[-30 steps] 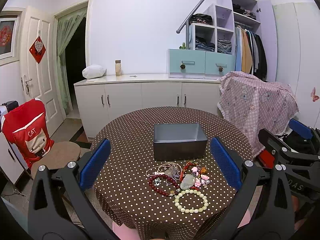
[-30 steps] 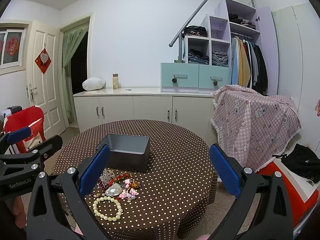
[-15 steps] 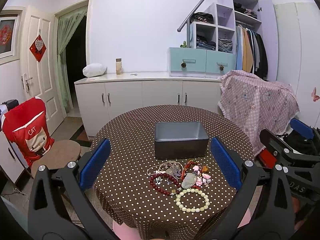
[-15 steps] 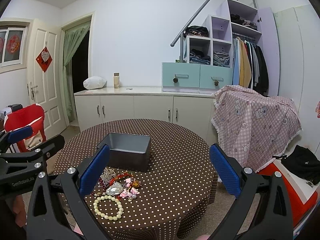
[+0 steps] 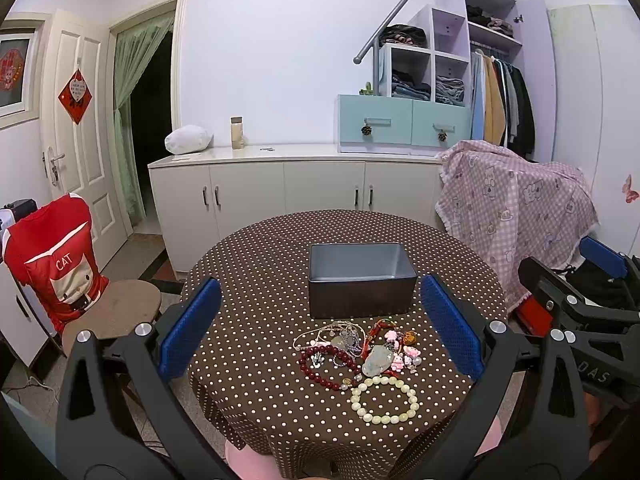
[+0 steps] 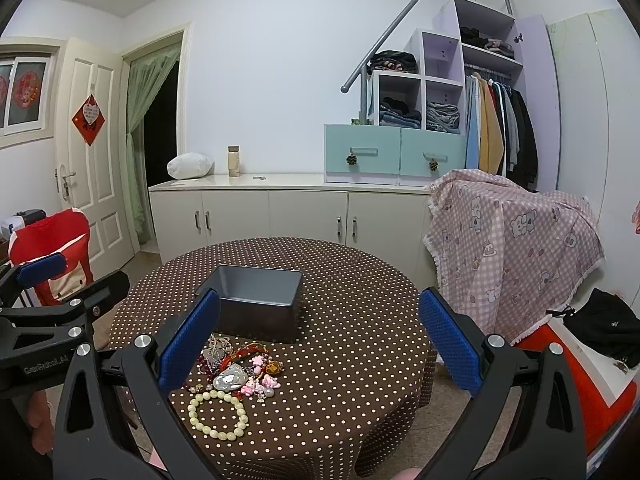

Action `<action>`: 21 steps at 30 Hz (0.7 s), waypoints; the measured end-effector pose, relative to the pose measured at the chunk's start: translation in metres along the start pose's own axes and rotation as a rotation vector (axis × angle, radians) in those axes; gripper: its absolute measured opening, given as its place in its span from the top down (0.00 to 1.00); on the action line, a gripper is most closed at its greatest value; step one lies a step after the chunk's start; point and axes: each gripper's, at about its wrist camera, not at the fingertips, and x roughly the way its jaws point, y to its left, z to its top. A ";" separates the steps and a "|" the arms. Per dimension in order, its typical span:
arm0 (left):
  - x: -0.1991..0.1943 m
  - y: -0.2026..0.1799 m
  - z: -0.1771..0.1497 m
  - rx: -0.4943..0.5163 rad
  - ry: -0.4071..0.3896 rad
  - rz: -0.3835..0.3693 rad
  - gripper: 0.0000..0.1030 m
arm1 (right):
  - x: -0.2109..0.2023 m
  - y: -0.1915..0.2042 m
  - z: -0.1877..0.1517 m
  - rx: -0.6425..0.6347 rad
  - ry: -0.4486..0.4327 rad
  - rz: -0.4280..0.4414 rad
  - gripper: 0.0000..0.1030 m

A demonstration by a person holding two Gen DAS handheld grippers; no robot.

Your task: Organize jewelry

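Both of my grippers hang above the near edge of the round table (image 5: 256,264), and each has its blue-padded fingers spread wide with nothing between them. My left gripper (image 5: 320,336) faces the table squarely; my right gripper (image 6: 318,340) looks at it from further right, so the jewelry sits low and left in its view. From the left camera I can see part of the right tool at the right edge of the picture, and from the right camera the left tool shows at the left edge.

On the brown polka-dot cloth stands a grey metal box (image 5: 360,284), open at the top, and I see nothing inside it. Just in front of the box lies the jewelry pile (image 5: 356,350): thin cords and chains tangled together, a dark red bead bracelet (image 5: 326,368) at the left of the heap, a pale jade-like pendant (image 5: 378,360) in the middle, and small pink charms (image 5: 402,354) to the right. Nearest to me, touching the edge of the heap, lies a cream bead bracelet (image 5: 384,400) in an open ring, flat on the cloth.

A chair with a red cover (image 5: 54,260) stands left of the table, and a pink checked cloth (image 5: 516,208) is draped over something at the right.
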 end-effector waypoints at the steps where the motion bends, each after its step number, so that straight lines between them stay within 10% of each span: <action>1: 0.000 0.000 -0.001 0.000 0.000 -0.001 0.06 | 0.000 0.000 0.000 0.001 0.001 0.000 0.08; 21: 0.028 0.015 -0.026 -0.016 0.142 0.028 0.06 | 0.047 0.010 -0.035 0.011 0.203 0.006 0.08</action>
